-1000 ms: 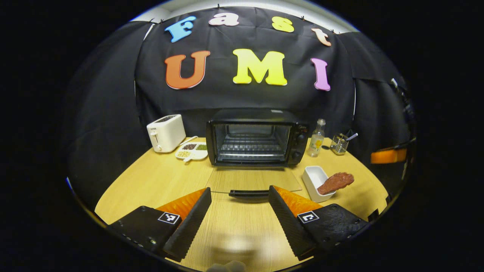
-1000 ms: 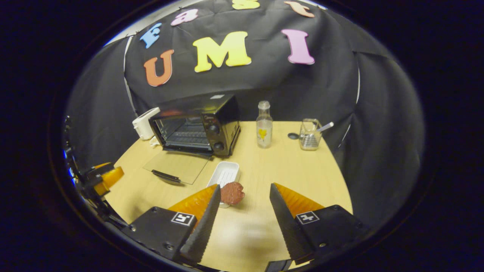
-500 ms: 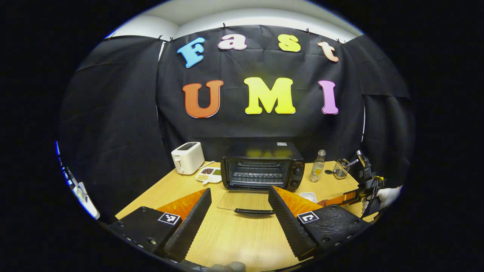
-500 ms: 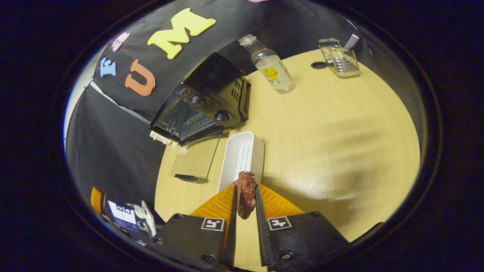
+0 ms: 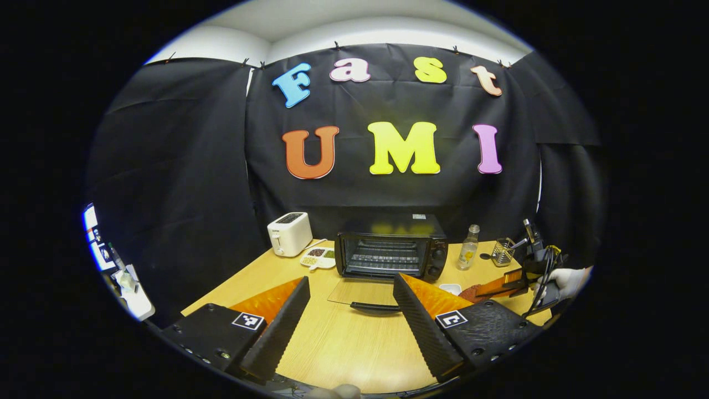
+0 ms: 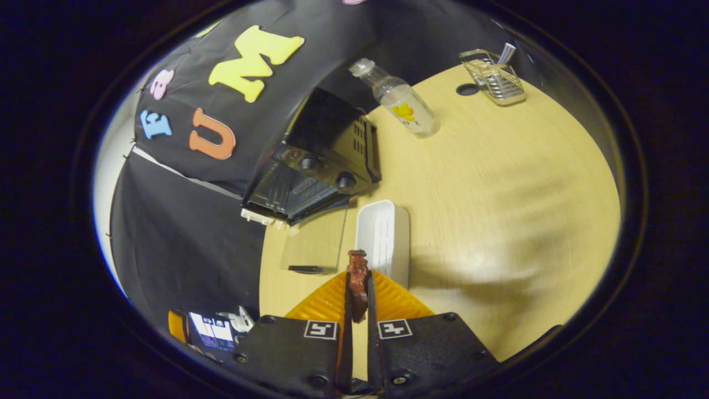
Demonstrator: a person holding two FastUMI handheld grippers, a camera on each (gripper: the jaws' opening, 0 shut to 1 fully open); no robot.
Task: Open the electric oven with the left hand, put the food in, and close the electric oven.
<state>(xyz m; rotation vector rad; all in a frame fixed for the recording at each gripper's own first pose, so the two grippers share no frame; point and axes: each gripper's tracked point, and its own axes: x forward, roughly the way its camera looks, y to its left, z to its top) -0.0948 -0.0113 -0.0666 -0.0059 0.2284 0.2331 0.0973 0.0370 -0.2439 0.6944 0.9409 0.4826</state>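
Gripping the food (image 6: 357,277), a reddish-brown slab, edge-on between both fingers: right gripper (image 6: 357,310), jaws clenched on it, raised over the wooden table (image 6: 498,177) in the right gripper view. Just beyond the food, white tray (image 6: 382,244), in front of the electric oven (image 6: 327,160) on its knob side. Oven door (image 6: 313,244) folded flat onto the table in front of the cavity, handle at its outer edge. Bottle (image 6: 399,102) just past the oven's knob side; wire basket (image 6: 493,80) farther out on that side. In the left gripper view: left gripper (image 5: 350,318) released, jaws wide apart with nothing between them, well back from the oven and level with the door handle (image 5: 374,306). Left of the oven, divided dish (image 5: 318,256), then white toaster (image 5: 289,233).
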